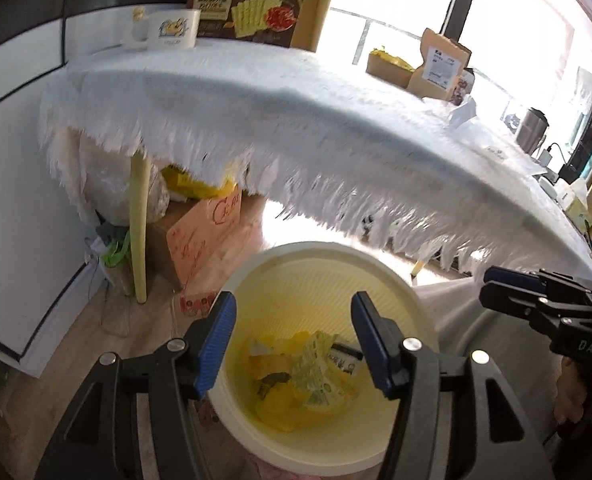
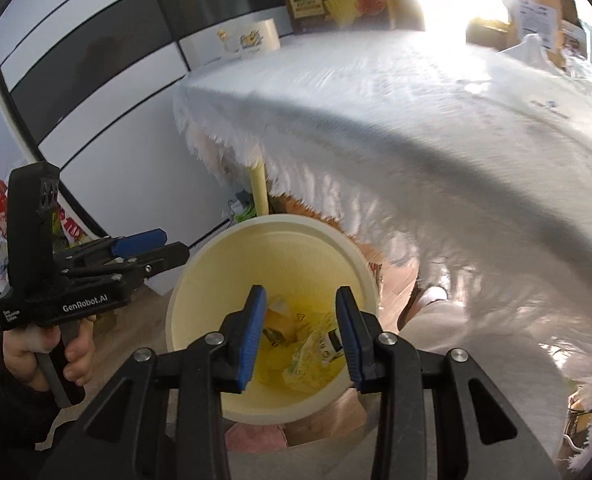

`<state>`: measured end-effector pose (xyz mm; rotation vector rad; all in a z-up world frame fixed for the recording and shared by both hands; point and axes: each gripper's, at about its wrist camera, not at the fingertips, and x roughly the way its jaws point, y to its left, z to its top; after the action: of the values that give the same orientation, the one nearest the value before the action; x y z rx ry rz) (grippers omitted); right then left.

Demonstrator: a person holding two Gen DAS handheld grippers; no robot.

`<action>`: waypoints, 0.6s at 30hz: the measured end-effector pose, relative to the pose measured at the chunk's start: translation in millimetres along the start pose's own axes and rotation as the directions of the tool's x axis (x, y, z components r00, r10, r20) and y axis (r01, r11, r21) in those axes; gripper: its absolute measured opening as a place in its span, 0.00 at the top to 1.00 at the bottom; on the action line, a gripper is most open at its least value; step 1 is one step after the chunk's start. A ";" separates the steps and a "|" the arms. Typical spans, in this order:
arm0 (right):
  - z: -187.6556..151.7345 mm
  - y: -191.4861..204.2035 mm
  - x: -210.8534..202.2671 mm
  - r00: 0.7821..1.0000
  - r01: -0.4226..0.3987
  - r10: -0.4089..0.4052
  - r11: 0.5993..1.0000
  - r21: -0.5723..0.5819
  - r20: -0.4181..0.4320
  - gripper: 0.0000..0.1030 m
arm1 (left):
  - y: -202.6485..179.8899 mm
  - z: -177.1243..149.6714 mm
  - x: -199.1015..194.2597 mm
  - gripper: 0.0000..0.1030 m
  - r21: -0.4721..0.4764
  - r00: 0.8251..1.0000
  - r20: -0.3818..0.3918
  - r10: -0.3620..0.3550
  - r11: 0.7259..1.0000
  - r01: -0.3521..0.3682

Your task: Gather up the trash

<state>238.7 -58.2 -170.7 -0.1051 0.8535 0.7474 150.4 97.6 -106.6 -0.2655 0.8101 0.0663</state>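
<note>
A round cream trash bin (image 1: 307, 252) (image 2: 280, 222) stands on the floor at the edge of the table. Yellow and green wrappers (image 1: 315, 368) (image 2: 311, 360) lie crumpled at its bottom. My left gripper (image 1: 294, 304) hangs over the bin's mouth, open, its blue pads wide apart with nothing between them. My right gripper (image 2: 299, 294) is also above the bin, open more narrowly and empty. In the left wrist view the right gripper (image 1: 489, 284) reaches in from the right. In the right wrist view the left gripper (image 2: 174, 243) comes from the left, held by a hand (image 2: 24, 356).
A table under a white fringed cloth (image 1: 296, 120) (image 2: 415, 120) runs just behind the bin. A mug (image 1: 172, 30), a cracker box (image 1: 252, 4) and brown packages (image 1: 439, 64) stand at its far side. Cardboard boxes (image 1: 204, 232) sit beneath, beside a yellow leg (image 1: 139, 220).
</note>
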 end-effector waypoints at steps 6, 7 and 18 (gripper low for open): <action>0.3 -16.9 -29.5 0.998 0.025 -0.027 0.999 0.024 0.064 0.67 | -24.7 19.7 -8.1 0.42 0.043 0.999 0.048 -0.013 0.999 0.011; -0.3 -18.8 -33.0 0.997 0.027 -0.029 0.999 0.028 0.071 0.67 | -29.5 22.2 -9.6 0.42 0.052 0.998 0.056 -0.018 0.999 0.015; -7.5 -56.2 -78.8 0.986 0.069 -0.078 0.996 0.064 0.149 0.67 | -85.4 51.9 -27.6 0.42 0.152 0.989 0.140 -0.055 0.988 0.034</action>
<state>236.3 -146.6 -130.7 -0.0265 0.7223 0.6521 181.6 29.9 -34.6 -0.1358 0.6619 -0.0173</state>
